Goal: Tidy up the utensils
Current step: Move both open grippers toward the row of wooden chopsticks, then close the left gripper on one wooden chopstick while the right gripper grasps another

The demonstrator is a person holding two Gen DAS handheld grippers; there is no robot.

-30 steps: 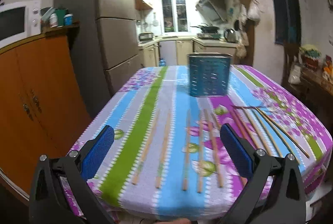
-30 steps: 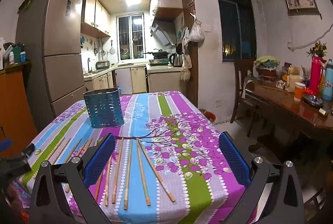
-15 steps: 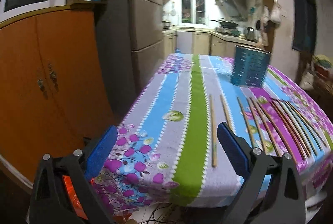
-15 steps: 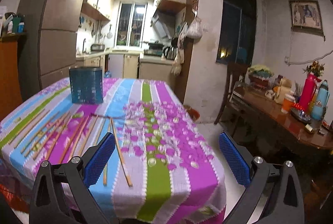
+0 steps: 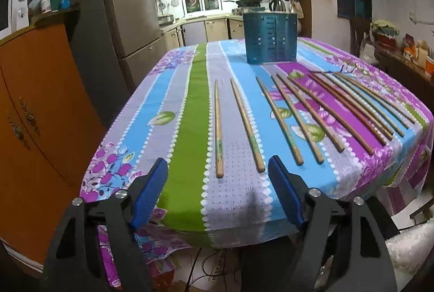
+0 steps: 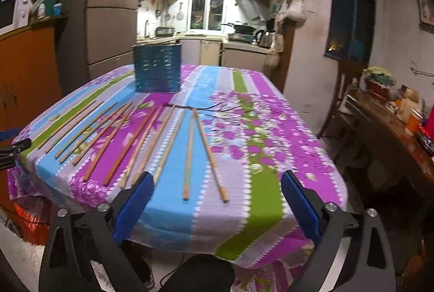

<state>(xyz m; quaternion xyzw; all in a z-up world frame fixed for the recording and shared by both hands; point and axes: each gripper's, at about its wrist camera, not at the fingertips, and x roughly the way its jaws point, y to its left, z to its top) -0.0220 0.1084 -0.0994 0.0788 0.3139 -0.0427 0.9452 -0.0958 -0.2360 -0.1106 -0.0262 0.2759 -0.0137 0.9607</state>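
Several wooden chopsticks lie side by side on the striped floral tablecloth [image 5: 190,129]. A blue slotted utensil holder [image 5: 270,39] stands upright behind them. My left gripper [image 5: 217,160] hovers at the near table edge with its jaws closing. The leftmost chopstick [image 5: 218,129] ends just ahead of the gap, and the pads touch nothing. My right gripper [image 6: 217,175] is also closing, wide apart. The near ends of the two rightmost chopsticks [image 6: 188,153] show between its pads, untouched. The holder [image 6: 158,68] stands far left in that view. One of the left gripper's fingers [image 6: 9,134] shows at the left edge.
An orange cabinet [image 5: 35,102] and a grey fridge [image 5: 130,21] stand left of the table. A wooden side table [image 6: 393,129] crowded with bottles and a chair [image 6: 344,91] are on the right. Cables lie on the floor under the near table edge.
Both grippers have sunk toward the near table edge and tilted down. The left view swung from the cabinet side back over the leftmost chopsticks. The left jaws stand narrower.
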